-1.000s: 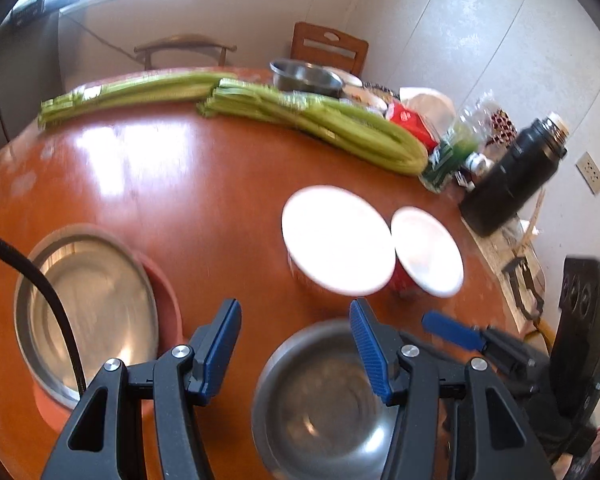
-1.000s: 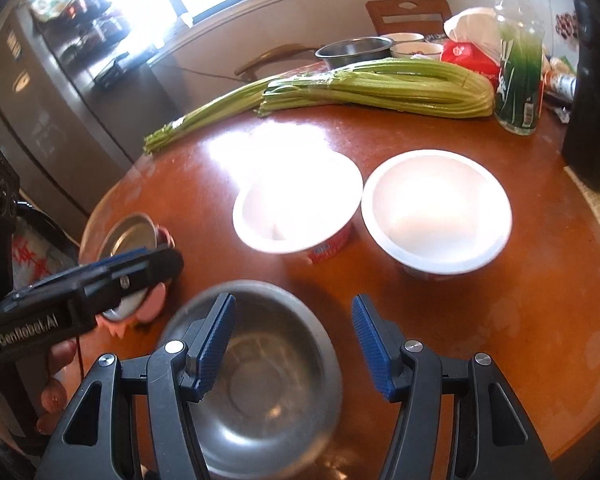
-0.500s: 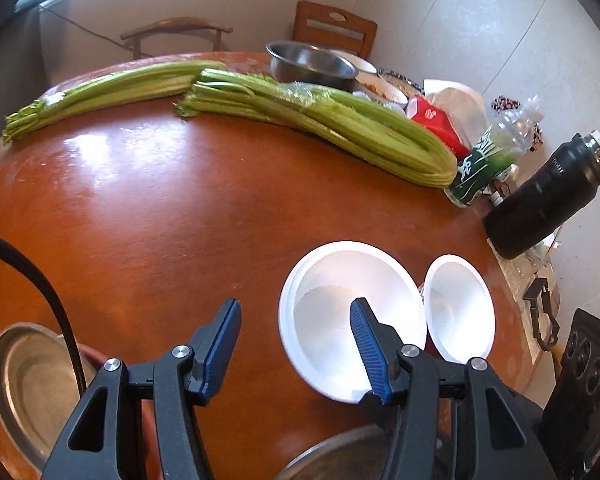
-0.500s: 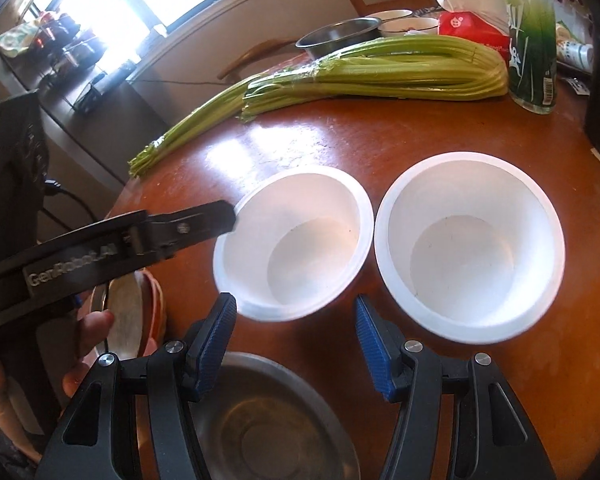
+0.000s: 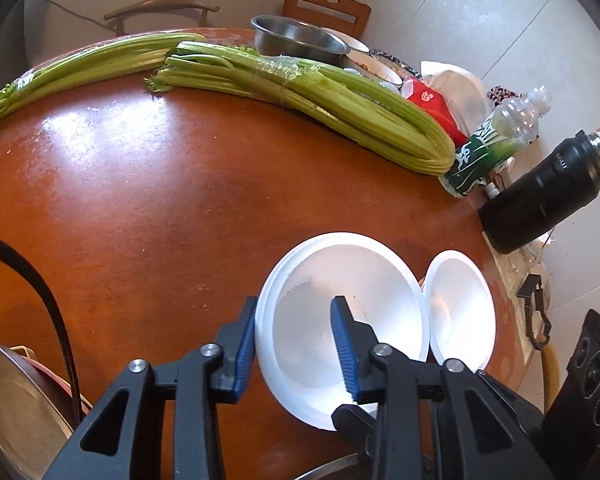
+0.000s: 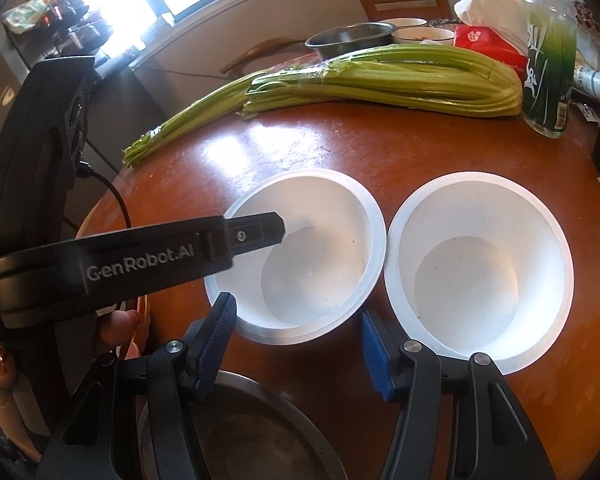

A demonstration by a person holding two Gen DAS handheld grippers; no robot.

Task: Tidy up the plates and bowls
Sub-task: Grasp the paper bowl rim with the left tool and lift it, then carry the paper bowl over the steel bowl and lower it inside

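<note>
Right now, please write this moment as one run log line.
left gripper: jaws just closing astride near rim of left white bowl, pads not clearly pressing | right gripper: open, before same bowl | right white bowl: untouched

Two white foam bowls stand upright side by side on the round wooden table, rims touching: the left bowl (image 6: pixel 300 256) and the right bowl (image 6: pixel 476 272), both empty. A steel bowl (image 6: pixel 252 436) sits nearer, a steel plate (image 5: pixel 16 412) far left.

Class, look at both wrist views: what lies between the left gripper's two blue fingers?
The near rim of the left white bowl, straddled by the left gripper whose jaws have just been closing. The left wrist view shows it best.
</note>
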